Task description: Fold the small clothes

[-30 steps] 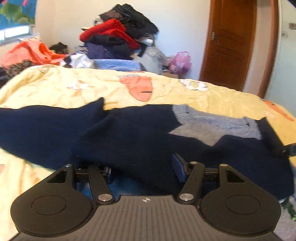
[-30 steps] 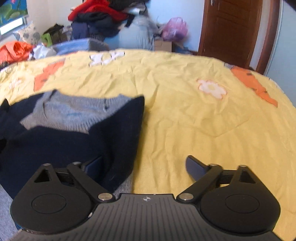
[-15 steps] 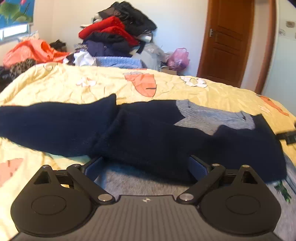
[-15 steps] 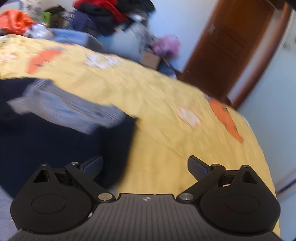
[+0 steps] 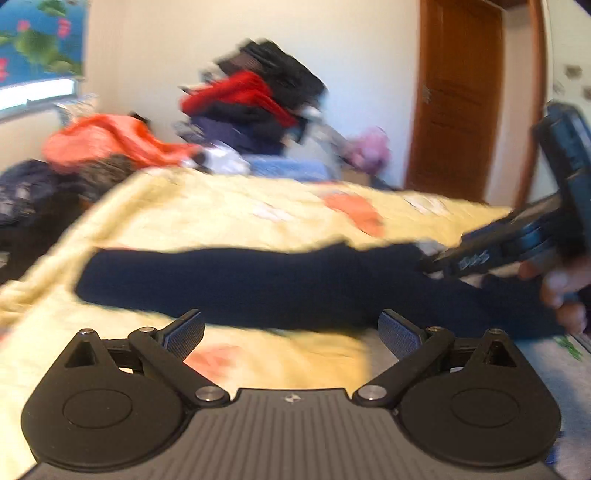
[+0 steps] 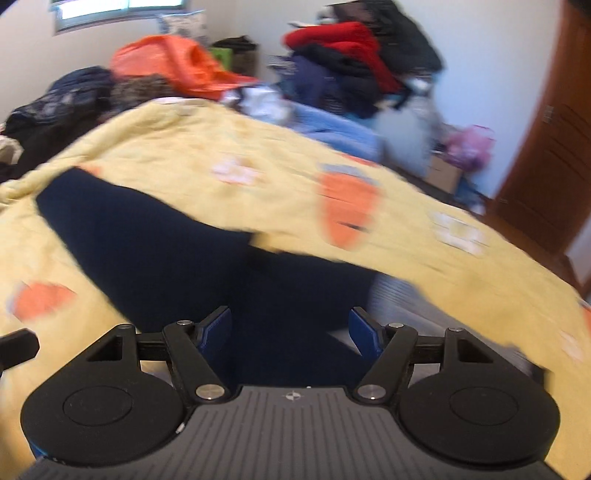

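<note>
Sweater (image 5: 258, 284), navy, 1 sleeve stretched toward the bedspread's (image 5: 229, 206) left edge for folding; my left gripper (image 5: 291, 332) and right gripper (image 6: 291, 328) both spread, holding nothing, lining up on it.

Bright daylight from a window (image 6: 118, 7); both fisheye views heavily motion-blurred.

Bare yellow bedspread (image 5: 207, 210) lies open beyond and left of the navy sweater (image 5: 258, 284). The clothes heap (image 5: 255, 107) walls off the far edge, and the right gripper (image 5: 517, 243) crowds the sweater's right end.
</note>
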A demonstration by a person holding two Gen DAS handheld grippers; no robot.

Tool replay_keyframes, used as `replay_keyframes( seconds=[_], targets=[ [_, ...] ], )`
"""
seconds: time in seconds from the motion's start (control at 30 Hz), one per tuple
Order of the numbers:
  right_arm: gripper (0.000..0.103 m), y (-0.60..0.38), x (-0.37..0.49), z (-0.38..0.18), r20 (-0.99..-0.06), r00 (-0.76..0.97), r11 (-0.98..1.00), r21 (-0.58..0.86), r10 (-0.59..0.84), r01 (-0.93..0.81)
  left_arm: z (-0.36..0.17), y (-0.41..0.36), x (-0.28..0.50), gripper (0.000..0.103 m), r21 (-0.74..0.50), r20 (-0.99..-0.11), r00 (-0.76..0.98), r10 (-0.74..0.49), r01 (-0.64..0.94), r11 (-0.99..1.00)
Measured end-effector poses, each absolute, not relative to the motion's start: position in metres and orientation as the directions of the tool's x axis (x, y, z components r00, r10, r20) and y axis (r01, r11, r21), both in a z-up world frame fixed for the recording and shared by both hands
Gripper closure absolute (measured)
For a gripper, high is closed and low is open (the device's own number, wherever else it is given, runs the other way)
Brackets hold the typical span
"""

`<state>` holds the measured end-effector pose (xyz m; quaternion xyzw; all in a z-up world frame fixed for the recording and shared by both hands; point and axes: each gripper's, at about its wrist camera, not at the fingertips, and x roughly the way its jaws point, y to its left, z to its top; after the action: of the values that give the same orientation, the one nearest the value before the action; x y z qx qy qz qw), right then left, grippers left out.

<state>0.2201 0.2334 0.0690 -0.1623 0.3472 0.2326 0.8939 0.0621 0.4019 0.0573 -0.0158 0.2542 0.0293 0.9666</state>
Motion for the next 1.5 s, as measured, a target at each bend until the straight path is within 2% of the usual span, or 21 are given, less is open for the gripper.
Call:
replay_keyframes(
  seconds=[0.07,0.17,0.2,0.27,0.4,0.5,0.6,0.67,0.77,0.8,0.93,1.07,1.13,1.23,1.37,1.4,1.43,1.47,1.5],
  targets=[
    [0.021,0.272,0.220,0.070,-0.696,0.632,0.822,-0.106,0.341,-0.560,0.059,0.428,0.057,0.000,0.013,-0.481,0.873,0.082,-0.087,0.996],
    [0.015,0.313,0.218,0.070,-0.686,0.615,0.811,-0.061,0.389,-0.581,0.061,0.475,0.063,0.000,0.038,-0.488,0.858,0.160,-0.162,0.986],
    [0.014,0.325,0.217,0.069,-0.680,0.613,0.804,-0.057,0.402,-0.592,0.062,0.493,0.065,0.000,0.027,-0.489,0.852,0.189,-0.202,0.979],
    [0.006,0.344,0.211,0.066,-0.670,0.620,0.796,-0.070,0.410,-0.602,0.067,0.530,0.069,0.000,-0.035,-0.475,0.862,0.176,-0.219,0.975],
    [0.008,0.349,0.188,0.056,-0.658,0.624,0.782,-0.084,0.422,-0.617,0.068,0.596,0.080,0.000,-0.183,-0.482,0.862,0.158,-0.275,0.944],
    [0.005,0.309,0.165,0.051,-0.635,0.672,0.825,-0.096,0.380,-0.557,0.069,0.598,0.071,0.000,-0.182,-0.452,0.881,0.137,-0.242,0.953],
    [0.004,0.240,0.159,0.046,-0.593,0.772,0.881,-0.210,0.230,-0.424,0.068,0.565,0.057,0.000,-0.164,-0.453,0.886,0.097,-0.189,0.968],
    [0.004,0.176,0.170,0.048,-0.582,0.798,0.915,-0.217,0.157,-0.339,0.067,0.528,0.053,0.000,-0.176,-0.457,0.890,0.003,-0.094,0.980],
    [0.002,0.075,0.191,0.049,-0.525,0.848,0.958,-0.273,-0.073,-0.086,0.066,0.453,0.059,0.000,-0.121,-0.463,0.882,-0.087,0.034,0.992],
    [0.002,0.043,0.196,0.048,-0.512,0.853,0.966,-0.255,-0.099,-0.041,0.064,0.428,0.065,0.000,-0.112,-0.466,0.877,-0.117,0.073,0.991],
    [0.002,-0.030,0.201,0.038,-0.515,0.847,0.974,-0.227,-0.130,0.011,0.051,0.343,0.098,0.000,-0.118,-0.498,0.845,-0.196,0.157,0.980],
    [0.001,-0.025,0.196,0.023,-0.504,0.858,0.962,-0.267,-0.097,-0.049,0.029,0.289,0.120,0.000,-0.143,-0.523,0.807,-0.274,0.233,0.962],
    [0.002,-0.013,0.205,0.017,-0.515,0.852,0.955,-0.288,-0.099,-0.064,0.020,0.267,0.126,0.000,-0.119,-0.534,0.799,-0.276,0.252,0.960],
    [0.008,-0.001,0.225,0.007,-0.555,0.820,0.946,-0.319,-0.136,-0.059,0.011,0.237,0.133,0.000,-0.092,-0.550,0.781,-0.295,0.295,0.951],
    [0.002,-0.002,0.240,-0.005,-0.608,0.784,0.962,-0.268,-0.124,-0.056,0.002,0.204,0.125,0.000,-0.026,-0.572,0.776,-0.266,0.307,0.951],
    [0.003,-0.004,0.240,-0.005,-0.615,0.780,0.968,-0.246,-0.116,-0.050,0.000,0.196,0.123,0.000,-0.013,-0.581,0.772,-0.258,0.308,0.951],
    [0.014,-0.006,0.240,-0.004,-0.626,0.775,0.975,-0.214,-0.085,-0.065,-0.003,0.192,0.122,0.000,0.002,-0.590,0.770,-0.241,0.300,0.954],
    [0.032,-0.006,0.240,-0.004,-0.632,0.773,0.977,-0.192,-0.053,-0.089,-0.005,0.188,0.121,0.000,0.011,-0.596,0.770,-0.228,0.291,0.957],
    [0.043,-0.006,0.241,-0.003,-0.640,0.768,0.978,-0.177,-0.026,-0.114,-0.007,0.187,0.120,0.000,0.008,-0.599,0.769,-0.223,0.284,0.959]
  ],
)
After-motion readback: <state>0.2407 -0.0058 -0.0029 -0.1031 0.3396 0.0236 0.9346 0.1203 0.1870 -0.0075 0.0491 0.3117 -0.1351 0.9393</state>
